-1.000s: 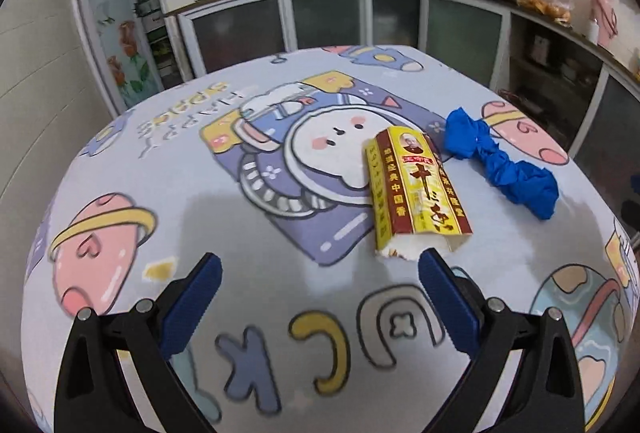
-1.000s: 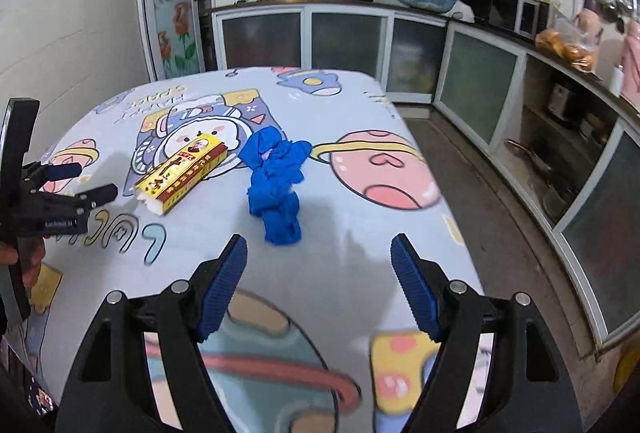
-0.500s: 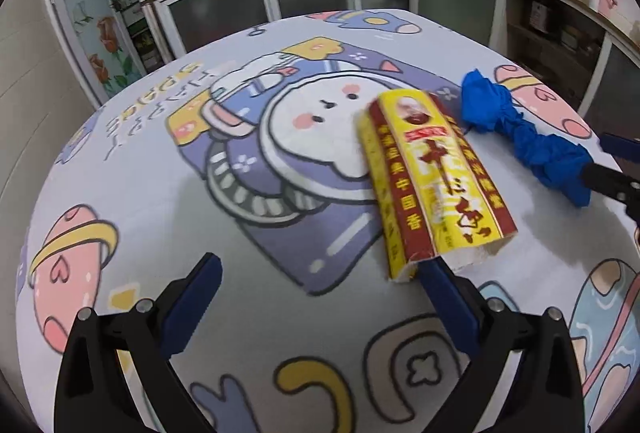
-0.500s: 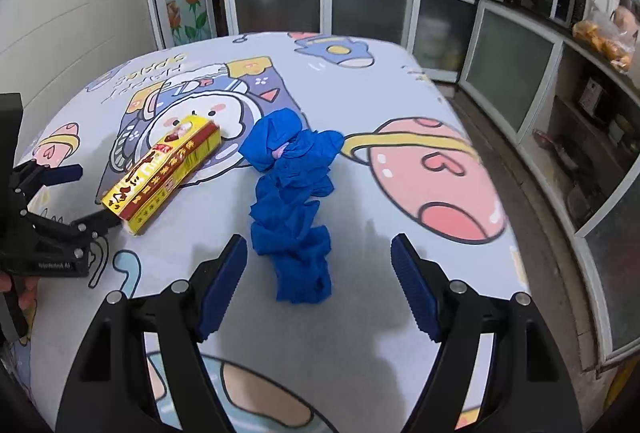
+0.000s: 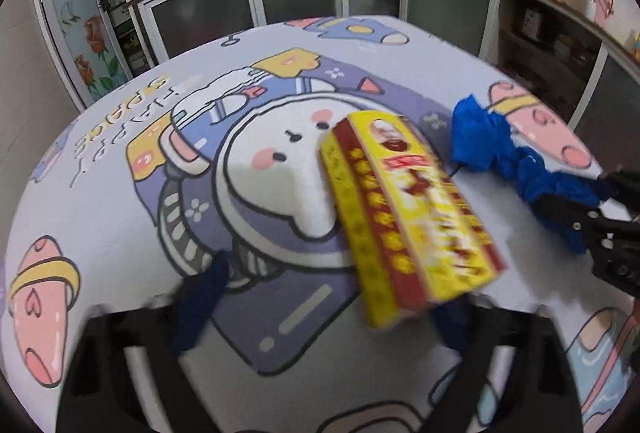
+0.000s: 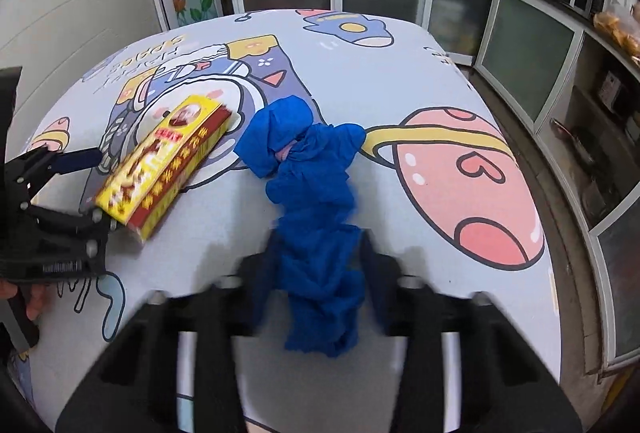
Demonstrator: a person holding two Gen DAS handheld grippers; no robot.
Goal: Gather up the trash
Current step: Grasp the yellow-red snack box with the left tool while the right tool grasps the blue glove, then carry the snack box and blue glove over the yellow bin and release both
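Left gripper (image 5: 324, 303) closing around near end of yellow box (image 5: 408, 209), mid-counter (image 5: 100, 161); pads not yet pressing. Right gripper (image 6: 320, 269) closing on crumpled blue bag (image 6: 316, 217), just beside box toward right edge; contact blurred.

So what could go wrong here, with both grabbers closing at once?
The left hand-held gripper is closing with only the near end of the yellow box between its jaws, so the box may twist out. The right hand-held gripper is closing around the crumpled blue bag; loose folds could slip free.
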